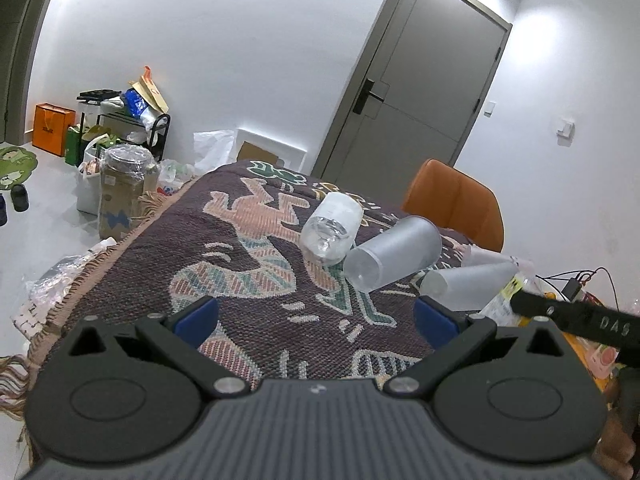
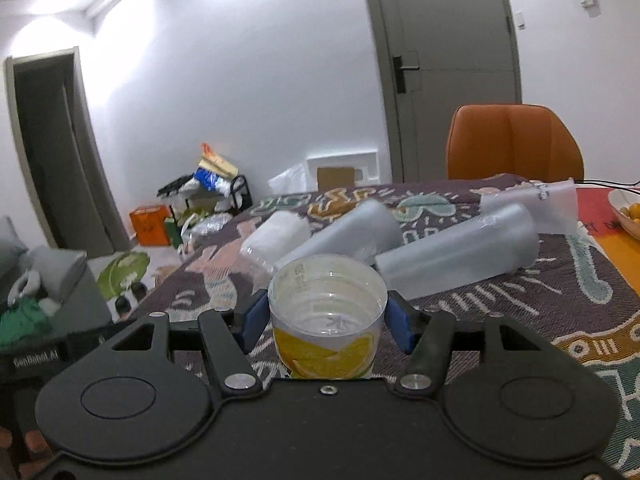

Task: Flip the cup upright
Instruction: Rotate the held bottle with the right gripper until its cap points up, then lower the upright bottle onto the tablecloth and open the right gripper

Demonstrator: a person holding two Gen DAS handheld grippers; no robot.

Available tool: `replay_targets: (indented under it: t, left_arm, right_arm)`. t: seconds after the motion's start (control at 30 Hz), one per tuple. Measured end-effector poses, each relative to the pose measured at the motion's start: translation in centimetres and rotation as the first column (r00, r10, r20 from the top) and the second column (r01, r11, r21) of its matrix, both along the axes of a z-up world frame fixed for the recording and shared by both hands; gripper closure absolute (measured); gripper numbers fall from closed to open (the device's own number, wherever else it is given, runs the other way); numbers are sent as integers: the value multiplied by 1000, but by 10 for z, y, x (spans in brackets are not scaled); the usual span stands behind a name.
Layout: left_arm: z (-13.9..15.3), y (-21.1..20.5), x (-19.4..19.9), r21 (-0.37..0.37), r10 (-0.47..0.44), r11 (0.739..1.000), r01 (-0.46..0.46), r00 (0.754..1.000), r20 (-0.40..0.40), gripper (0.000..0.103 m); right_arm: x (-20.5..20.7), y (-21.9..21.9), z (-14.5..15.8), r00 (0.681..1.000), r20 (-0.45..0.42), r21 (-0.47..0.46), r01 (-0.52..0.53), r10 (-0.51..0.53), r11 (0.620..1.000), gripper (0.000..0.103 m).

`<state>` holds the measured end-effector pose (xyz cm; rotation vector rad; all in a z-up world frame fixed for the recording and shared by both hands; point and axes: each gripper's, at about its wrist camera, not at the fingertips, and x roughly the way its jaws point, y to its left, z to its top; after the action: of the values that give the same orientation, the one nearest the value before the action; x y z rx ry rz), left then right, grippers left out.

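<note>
Patterned woven cloth point(image 2: 540, 304) covers my table; three frosted plastic cups point(image 2: 460, 256) lie toppled at twelve o'clock. My right gripper point(image 2: 326, 320) clamps the upright clear lemon-printed cup point(image 2: 326, 320). My left gripper point(image 1: 316, 320) gapes wide, holding nothing.

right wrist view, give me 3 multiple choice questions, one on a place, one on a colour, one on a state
1. Where is the lemon-print cup?
A. between the right gripper pads
B. on the orange chair
C. on the floor

2. What colour is the chair?
A. green
B. orange
C. white

3. How do the frosted cups on the patterned cloth lie?
A. upright
B. stacked upright
C. on their sides

Answers: 1 A, blue pads flank its wall; 2 B, orange backrest behind the table; 3 C, their walls rest along the cloth.
</note>
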<state>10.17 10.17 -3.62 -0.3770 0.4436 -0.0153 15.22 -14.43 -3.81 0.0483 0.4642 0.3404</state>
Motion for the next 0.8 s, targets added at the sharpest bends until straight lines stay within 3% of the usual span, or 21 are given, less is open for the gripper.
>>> replay_targets:
  t: [0.2,0.5,0.63,0.8]
  left_arm:
    - [3,0,-4,8,4,1000,-4,1000,5,0]
    - [11,-12,-6,43,-6,999,5,1000,9,0]
    - [19,-27,-7,99,-12,995,11,1000,12,0]
    - [26,-50,-11,169,-15,986,13,1000,13,0]
  right_arm:
    - [-3,1,1,1000,1,10,-17,17,1000,30]
    - [-10,-14,3,1000,0,39,-22,22,999,25]
    - [-17,-27,7,999,16,51,-39,38,998,17]
    - [-23,-46,7,999,2,80,-53,53,995,15]
